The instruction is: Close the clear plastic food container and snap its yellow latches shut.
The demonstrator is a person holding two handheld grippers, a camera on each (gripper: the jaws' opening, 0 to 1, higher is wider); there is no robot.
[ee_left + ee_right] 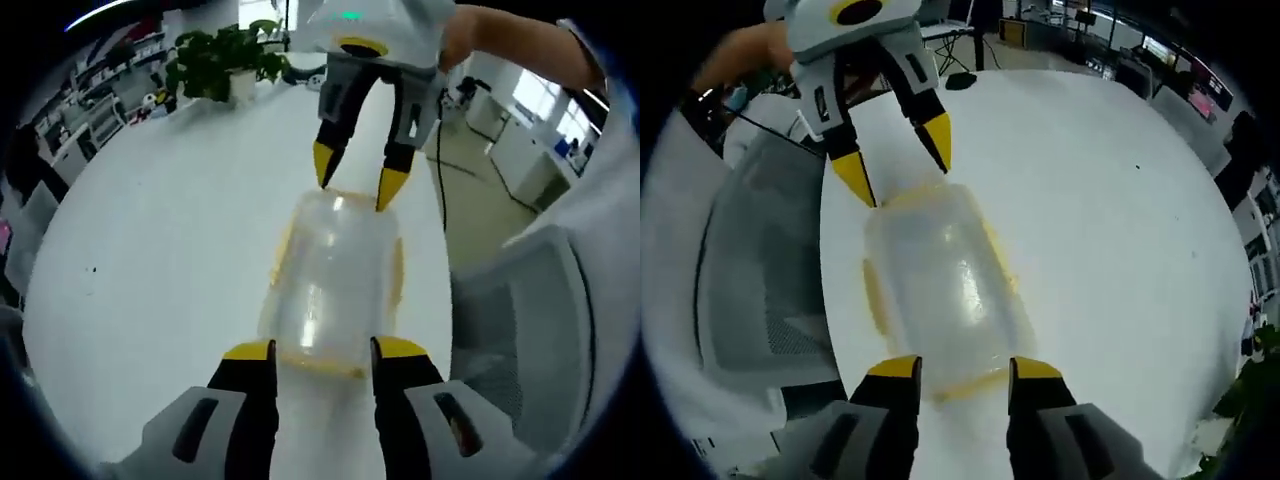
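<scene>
I see the clear plastic food container (pixel 335 285) lying on the white worktop (pixel 160 260) directly ahead of my left gripper (pixel 322 350), its near short end between the two yellow-tipped jaws, which stand wide and hold nothing. At the far end my right gripper (pixel 355 185) comes down from above, its jaws parted, tips at the container's far edge; I cannot tell whether they touch it. From the right gripper view the container (pixel 940 285) again sits straight ahead of my right gripper (pixel 962 368), near end between its spread jaws, with the left gripper (pixel 895 160) at the far end. The lid is on the container, cloudy and glossy, with yellow latches (pixel 873 295) along its sides. A grey mesh chair (pixel 760 290) stands beside the worktop.
</scene>
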